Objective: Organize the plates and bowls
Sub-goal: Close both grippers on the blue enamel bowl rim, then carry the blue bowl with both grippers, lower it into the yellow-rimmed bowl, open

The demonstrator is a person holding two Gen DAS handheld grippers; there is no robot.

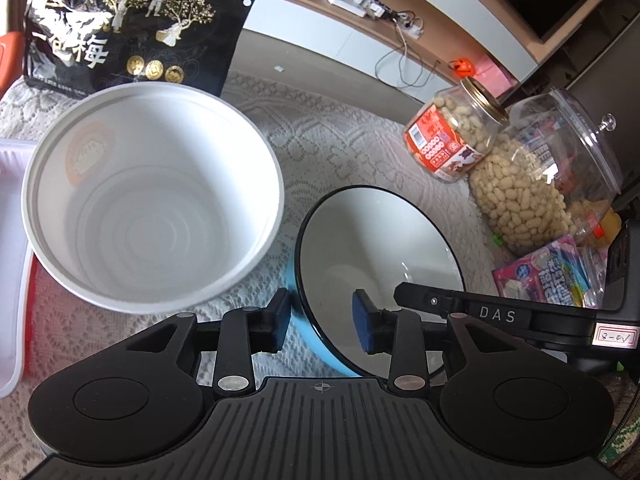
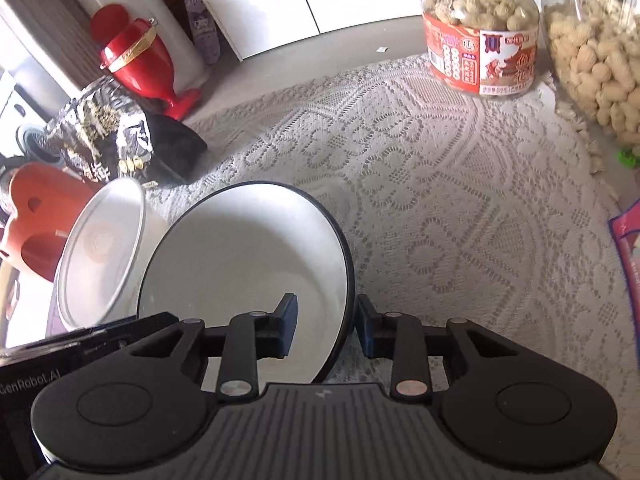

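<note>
My left claw (image 1: 320,322) points forward and down, its two fingers spread with a clear gap between the blue pads (image 1: 363,330). The left finger sits outside a bowl's wall and the right finger inside it; neither pad presses on the rim. My right claw (image 2: 326,326) is spread as well, the left finger inside the same bowl and the right finger just outside the rim, a gap showing on both sides of the wall. In the left wrist view, the right claw's black body comes in from the right edge, close beside my left claw's right finger.
</note>
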